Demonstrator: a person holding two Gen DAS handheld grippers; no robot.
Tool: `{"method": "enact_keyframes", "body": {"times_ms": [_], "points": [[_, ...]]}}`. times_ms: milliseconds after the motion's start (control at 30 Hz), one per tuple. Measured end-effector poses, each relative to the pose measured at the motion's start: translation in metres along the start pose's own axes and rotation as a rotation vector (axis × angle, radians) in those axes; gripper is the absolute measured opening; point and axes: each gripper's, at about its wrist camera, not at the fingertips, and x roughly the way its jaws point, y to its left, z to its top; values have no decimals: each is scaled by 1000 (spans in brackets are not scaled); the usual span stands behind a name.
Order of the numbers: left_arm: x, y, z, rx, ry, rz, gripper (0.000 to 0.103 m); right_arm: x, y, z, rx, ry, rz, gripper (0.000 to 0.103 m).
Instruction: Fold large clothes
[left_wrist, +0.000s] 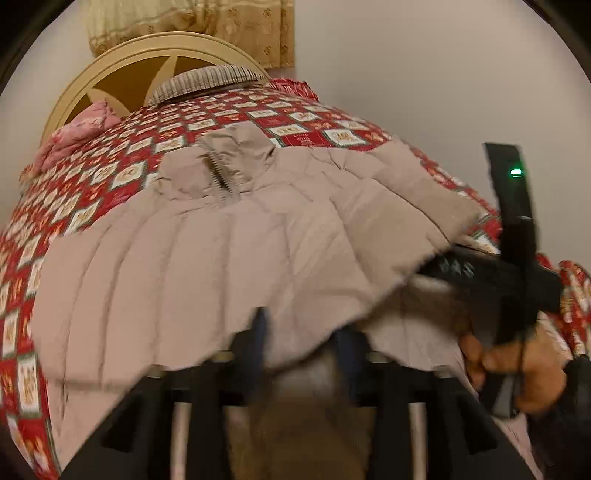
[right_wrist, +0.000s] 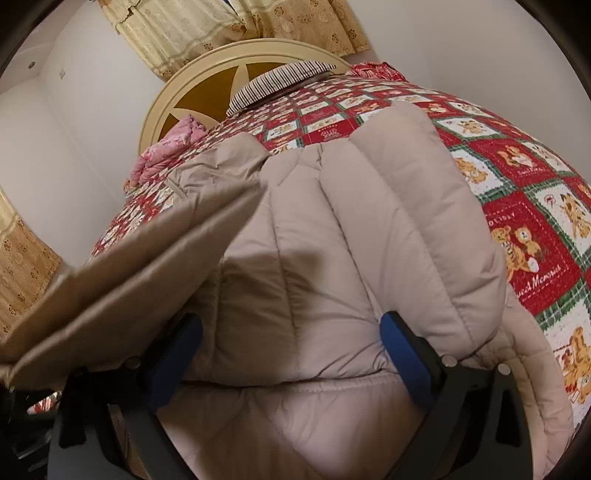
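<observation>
Garment: one beige padded jacket, lying spread on the bed over the red patterned quilt, collar and zip toward the headboard.

Left gripper: my blue fingers sit at the near hem with the fabric draped over and between them. They look closed on the hem, but the frame is blurred there and I cannot tell for certain whether I am clamped or released.

Right gripper: jaws spread wide, one blue pad on each side of a puffed panel of the jacket. Nothing is pinched; it is released.

Reason for placement: the jacket lies flat on the bed so that it offers straight edges to fold. I judge both grippers are at the near hem so that it can be carried up toward the collar in one even fold.

Raised flap: in the right wrist view, a band of jacket fabric crosses the left of the frame, lifted off the bed. This is probably the hem the left gripper holds.

Right hand: seen from the left wrist view, gripping its black handle beside the jacket.

Count: jacket, one; grippers, two; striped pillow, one; pink bedding bundle, one; curtain, one visible here.

Risk: slippery, thick filling may slide out of a shallow grip.
</observation>
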Motion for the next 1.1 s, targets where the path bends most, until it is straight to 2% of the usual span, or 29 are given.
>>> {"method": "enact_keyframes", "body": {"times_ms": [67,200,267,333,400,433,467,567,667,800,867,933,1000,1033,1100], "points": [[-7,11,-11,-36,-13,-5,74,-1,-1,0,5,-1,6,99],[-29,25,-26,-51,-35,-12,74,-2,1,5,16,28,-13,96],[-44,39,-32,-85,-61,-17,74,-20,0,11,27,35,-54,95],[-54,62,-32,-140,-90,-17,74,-44,-2,9,30,4,-131,94],[-61,84,-31,-197,-123,17,74,-81,1,7,-3,-78,-273,76],[-62,95,-28,-219,-135,43,74,-95,4,6,-16,-113,-298,61],[-61,104,-25,-235,-141,66,74,-106,8,6,-26,-136,-300,56],[-54,128,-8,-271,-134,120,74,-129,27,13,-55,-183,-185,55],[-44,146,8,-270,-126,203,74,-96,68,20,-199,-54,-82,56],[-23,173,17,-326,-108,264,74,-38,97,10,-347,74,-119,56],[-7,182,12,-357,-82,269,74,-17,91,2,-339,136,-124,54],[18,191,-3,-390,-19,276,74,1,71,-6,-318,180,-177,54],[39,194,-18,-392,31,274,74,6,48,-6,-286,196,-204,69],[42,194,-21,-389,20,273,75,8,37,-4,-246,217,-191,73],[41,193,-19,-376,24,281,76,6,27,3,-197,258,-154,73]]}}
